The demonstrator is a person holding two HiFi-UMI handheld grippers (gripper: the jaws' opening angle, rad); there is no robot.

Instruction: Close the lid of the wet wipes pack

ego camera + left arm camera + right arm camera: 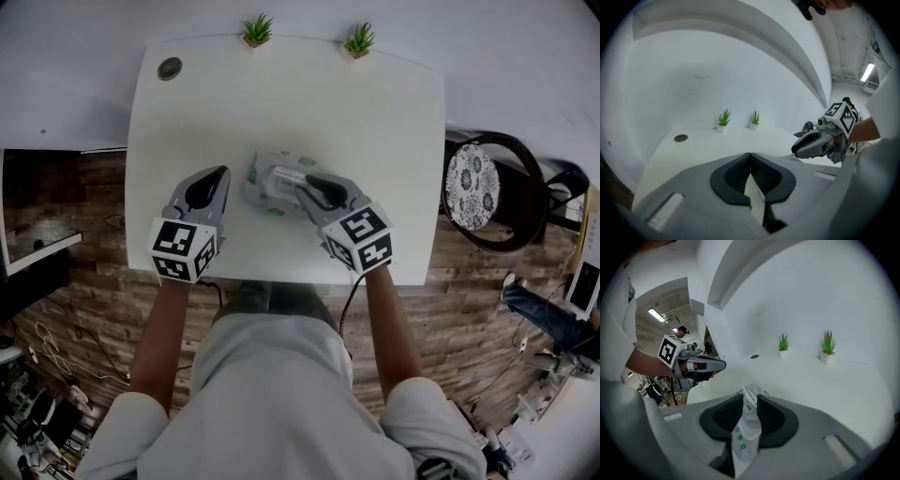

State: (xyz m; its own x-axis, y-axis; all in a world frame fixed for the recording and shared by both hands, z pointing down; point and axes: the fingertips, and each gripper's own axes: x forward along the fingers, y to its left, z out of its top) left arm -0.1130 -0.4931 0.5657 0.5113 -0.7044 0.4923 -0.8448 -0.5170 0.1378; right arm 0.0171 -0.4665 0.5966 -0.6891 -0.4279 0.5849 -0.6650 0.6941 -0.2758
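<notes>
The wet wipes pack (275, 178), white with green print, lies at the middle of the white table (281, 103). My right gripper (309, 184) rests on the pack's right part. In the right gripper view the pack (744, 427) fills the narrow gap between the dark pads, and the right gripper (750, 397) is shut on it. Whether the lid is up or down cannot be told. My left gripper (219, 174) hovers just left of the pack without touching it. Its tips meet in the left gripper view, so the left gripper (750, 156) is shut with nothing in it.
Two small potted plants (256, 31) (358, 40) stand at the table's far edge, with a round cable grommet (170, 68) at the far left corner. A dark round chair (492, 187) is right of the table. My body is at the near edge.
</notes>
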